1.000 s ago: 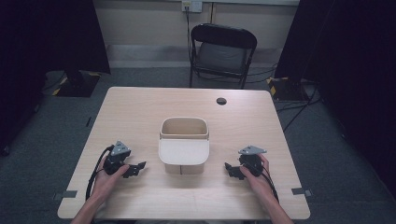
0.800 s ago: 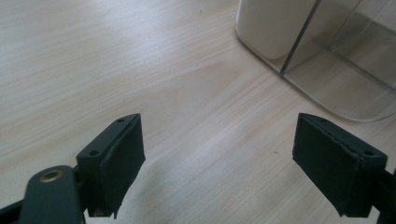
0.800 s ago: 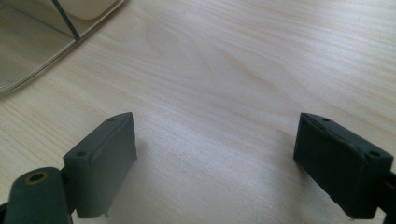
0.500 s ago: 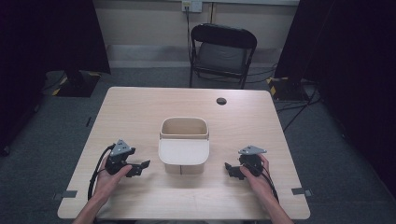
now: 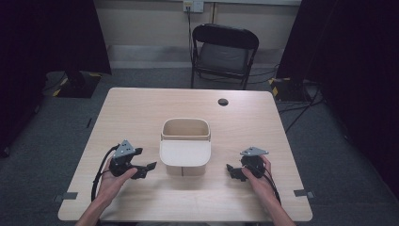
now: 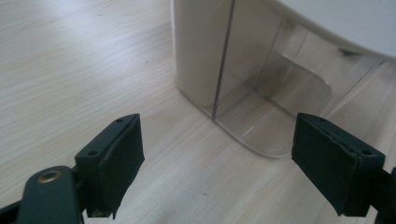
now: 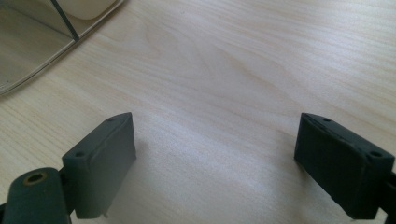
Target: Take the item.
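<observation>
Beige plastic, the bin point(image 5: 185, 148) stood mid-desk, somewhat toward the near edge, its lid hanging over the front. We held the left gripper point(image 5: 147, 170) just beside its left wall, jaws spread wide and empty. Our right gripper point(image 5: 231, 171) hovered near its right side, equally agape over the bare wooden desk point(image 5: 141, 106).

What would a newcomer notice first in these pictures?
The tall beige bin stands in the middle of the table, its white lid hanging down its front. The left gripper and right gripper flank it, both open and holding nothing. A black chair stands behind the table.
</observation>
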{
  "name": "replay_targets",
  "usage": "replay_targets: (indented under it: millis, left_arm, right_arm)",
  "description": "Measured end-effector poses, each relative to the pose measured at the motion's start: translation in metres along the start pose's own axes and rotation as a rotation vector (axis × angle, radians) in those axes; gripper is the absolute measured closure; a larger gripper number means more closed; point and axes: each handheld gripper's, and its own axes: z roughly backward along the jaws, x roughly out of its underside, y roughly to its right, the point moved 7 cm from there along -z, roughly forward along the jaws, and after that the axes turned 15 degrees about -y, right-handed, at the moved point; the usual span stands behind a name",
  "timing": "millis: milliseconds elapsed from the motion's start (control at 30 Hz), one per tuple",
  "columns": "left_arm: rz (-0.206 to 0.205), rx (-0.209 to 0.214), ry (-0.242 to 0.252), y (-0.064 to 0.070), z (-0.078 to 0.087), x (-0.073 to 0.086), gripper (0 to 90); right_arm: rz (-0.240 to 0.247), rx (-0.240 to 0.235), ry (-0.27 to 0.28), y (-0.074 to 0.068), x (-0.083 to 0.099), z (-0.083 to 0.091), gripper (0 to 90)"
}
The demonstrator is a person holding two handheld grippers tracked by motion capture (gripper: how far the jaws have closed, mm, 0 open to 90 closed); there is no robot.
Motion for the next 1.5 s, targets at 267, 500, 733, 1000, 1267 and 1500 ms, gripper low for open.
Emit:
replay_targets:
  millis: [267, 500, 733, 1000, 1267, 1500]
  left_arm:
    - [-0.030, 0.036, 0.010, 0.011, -0.002, -0.006, 16.4]
    - [-0.035, 0.047, 0.018, 0.016, -0.002, -0.009, 16.3]
    - [-0.046, 0.059, 0.023, 0.021, -0.005, -0.014, 16.4]
    - [-0.036, 0.070, 0.038, 0.024, -0.005, -0.016, 17.2]
    - [-0.039, 0.081, 0.060, 0.026, -0.003, -0.019, 16.9]
    - [-0.041, 0.082, 0.066, 0.027, -0.002, -0.020, 16.7]
  right_arm:
    - [0.000, 0.000, 0.000, 0.000, 0.000, 0.000, 11.8]
    - [0.000, 0.000, 0.000, 0.000, 0.000, 0.000, 11.8]
    - [0.000, 0.000, 0.000, 0.000, 0.000, 0.000, 11.9]
    - [0.000, 0.000, 0.000, 0.000, 0.000, 0.000, 11.8]
    - [0.000, 0.000, 0.000, 0.000, 0.000, 0.000, 11.7]
    - [0.000, 0.000, 0.000, 0.000, 0.000, 0.000, 11.7]
